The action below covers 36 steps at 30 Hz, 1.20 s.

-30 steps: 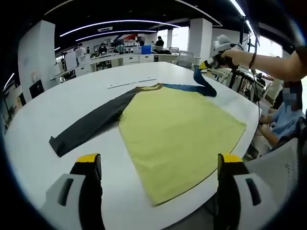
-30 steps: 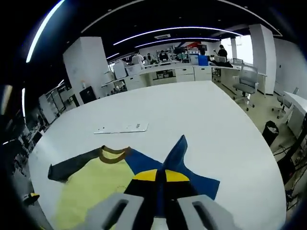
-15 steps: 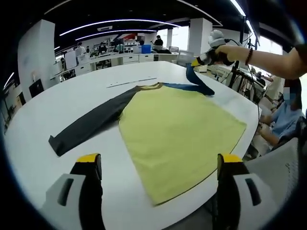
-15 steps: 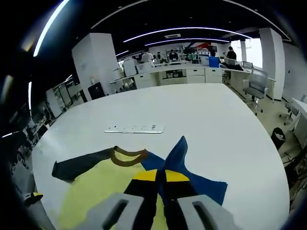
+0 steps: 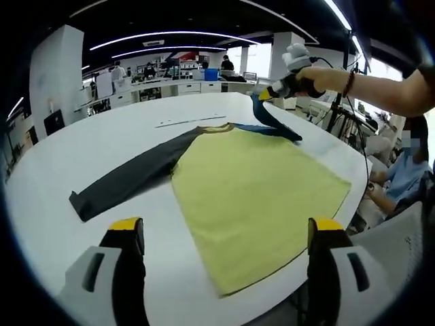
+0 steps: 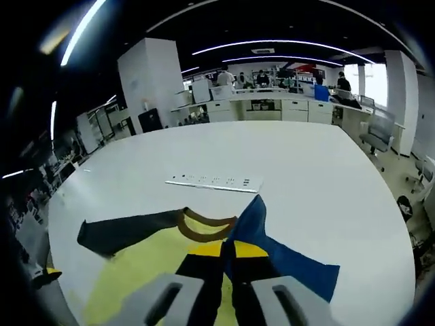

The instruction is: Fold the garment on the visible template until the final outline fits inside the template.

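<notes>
A yellow shirt (image 5: pixel 251 197) lies flat on the round white worktop (image 5: pixel 81 149), dark sleeve (image 5: pixel 126 178) stretched leftward. Right tongs (image 6: pixel 228 261) pinch the blue sleeve (image 6: pixel 262 241) (lifted, creased); left tongs (image 5: pixel 224 272) gape empty.

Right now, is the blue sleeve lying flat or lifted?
Lifted: the right claw is shut on the blue sleeve, pulling its end off the table.

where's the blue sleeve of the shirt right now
The blue sleeve is pinched in the right gripper and lifted above the yellow body, near the brown collar, in the right gripper view.
</notes>
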{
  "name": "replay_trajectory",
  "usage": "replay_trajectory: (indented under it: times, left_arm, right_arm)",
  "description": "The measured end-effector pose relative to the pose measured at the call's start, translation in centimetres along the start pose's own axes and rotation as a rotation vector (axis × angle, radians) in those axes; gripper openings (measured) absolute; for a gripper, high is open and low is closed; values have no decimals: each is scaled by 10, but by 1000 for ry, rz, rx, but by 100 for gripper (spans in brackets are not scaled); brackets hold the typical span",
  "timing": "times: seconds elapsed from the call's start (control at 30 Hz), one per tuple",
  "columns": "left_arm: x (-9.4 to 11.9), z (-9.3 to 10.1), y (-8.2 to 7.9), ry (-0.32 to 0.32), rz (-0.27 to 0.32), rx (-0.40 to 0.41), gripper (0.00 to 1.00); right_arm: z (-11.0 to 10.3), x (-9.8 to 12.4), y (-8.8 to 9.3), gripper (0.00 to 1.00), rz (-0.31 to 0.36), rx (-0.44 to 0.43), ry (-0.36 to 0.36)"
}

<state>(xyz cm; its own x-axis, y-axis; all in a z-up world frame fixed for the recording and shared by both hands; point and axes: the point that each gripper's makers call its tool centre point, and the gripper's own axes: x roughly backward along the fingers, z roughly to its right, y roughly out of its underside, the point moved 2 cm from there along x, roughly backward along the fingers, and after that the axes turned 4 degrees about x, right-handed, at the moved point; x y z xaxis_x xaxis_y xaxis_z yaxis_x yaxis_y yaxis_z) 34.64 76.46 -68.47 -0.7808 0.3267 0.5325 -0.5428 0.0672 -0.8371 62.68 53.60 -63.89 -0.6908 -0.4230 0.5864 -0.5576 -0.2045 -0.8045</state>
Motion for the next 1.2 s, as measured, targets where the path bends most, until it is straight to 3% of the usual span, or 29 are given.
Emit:
replay_trajectory:
  times: [0.53,0.9,1.2]
  left_arm:
    - [4,-7,-3,-38,24,17,96]
    - [4,-7,-3,-44,23,17,96]
    - [4,-7,-1,-43,15,13,96]
  right_arm:
    - [-44,-13,-9,0,8,76,-83]
    - [-79,-13,-17,0,34,95,-180]
    - [-109,-9,-11,0,32,126,-255]
